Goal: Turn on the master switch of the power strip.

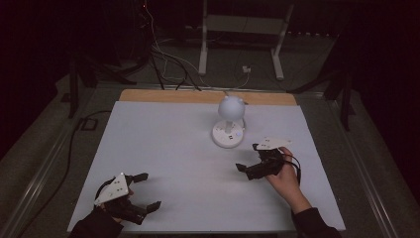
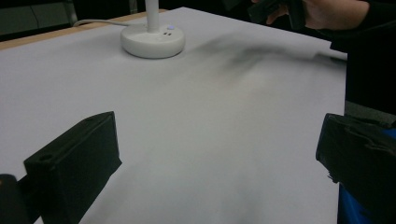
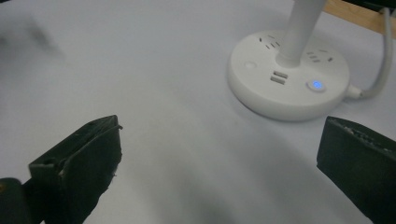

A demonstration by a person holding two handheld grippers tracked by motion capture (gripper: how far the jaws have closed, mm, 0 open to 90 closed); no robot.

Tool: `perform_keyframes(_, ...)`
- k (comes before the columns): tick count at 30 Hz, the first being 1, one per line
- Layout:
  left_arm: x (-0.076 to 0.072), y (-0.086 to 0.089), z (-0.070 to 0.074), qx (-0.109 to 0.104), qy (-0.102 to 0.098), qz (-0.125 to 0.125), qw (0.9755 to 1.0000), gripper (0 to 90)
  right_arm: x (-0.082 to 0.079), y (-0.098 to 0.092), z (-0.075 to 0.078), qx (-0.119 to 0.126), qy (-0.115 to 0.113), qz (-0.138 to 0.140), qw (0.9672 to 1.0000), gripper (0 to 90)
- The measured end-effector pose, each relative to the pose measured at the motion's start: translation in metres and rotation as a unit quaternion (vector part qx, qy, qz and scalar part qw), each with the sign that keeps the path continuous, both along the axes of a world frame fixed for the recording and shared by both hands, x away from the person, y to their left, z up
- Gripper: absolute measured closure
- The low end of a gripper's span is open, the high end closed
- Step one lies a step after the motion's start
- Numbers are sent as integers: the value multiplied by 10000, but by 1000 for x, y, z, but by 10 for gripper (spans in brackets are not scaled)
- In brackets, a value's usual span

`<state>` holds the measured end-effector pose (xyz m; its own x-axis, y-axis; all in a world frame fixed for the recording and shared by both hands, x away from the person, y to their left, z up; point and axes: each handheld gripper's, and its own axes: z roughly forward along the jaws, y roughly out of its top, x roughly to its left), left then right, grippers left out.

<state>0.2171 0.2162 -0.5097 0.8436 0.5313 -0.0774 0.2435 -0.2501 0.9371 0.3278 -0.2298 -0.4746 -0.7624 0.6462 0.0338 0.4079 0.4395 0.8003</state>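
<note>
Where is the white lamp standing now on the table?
In the high view the white lamp stands right of centre near the far edge, just beyond the right claw.

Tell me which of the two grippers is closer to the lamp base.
The right gripper, just beside the lamp base; the left gripper sits at the table's near-left corner.

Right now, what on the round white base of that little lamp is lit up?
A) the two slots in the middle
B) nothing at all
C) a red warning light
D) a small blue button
D: in the right gripper view a small blue button glows on the lamp base, beside the two unlit slots.
</note>
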Motion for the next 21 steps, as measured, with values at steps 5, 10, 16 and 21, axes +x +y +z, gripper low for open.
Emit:
perform_keyframes(5, 0, 0, 0, -5, 20, -8, 10000, 1, -12, -10, -2, 28, -129, -20, 9999, 0)
perform_keyframes(10, 0, 0, 0, -5, 17, -8, 10000, 1, -24, -18, -4, 32, -162, -33, 9999, 0)
perform_keyframes(16, 0, 0, 0, 4, 18, -8, 10000, 1, -36, -29, -10, 37, -112, -85, 9999, 0)
perform_keyframes(21, 0, -1, 0, 44, 41, -9, 10000, 1, -48, -44, -18, 128, 86, -124, 9998, 0)
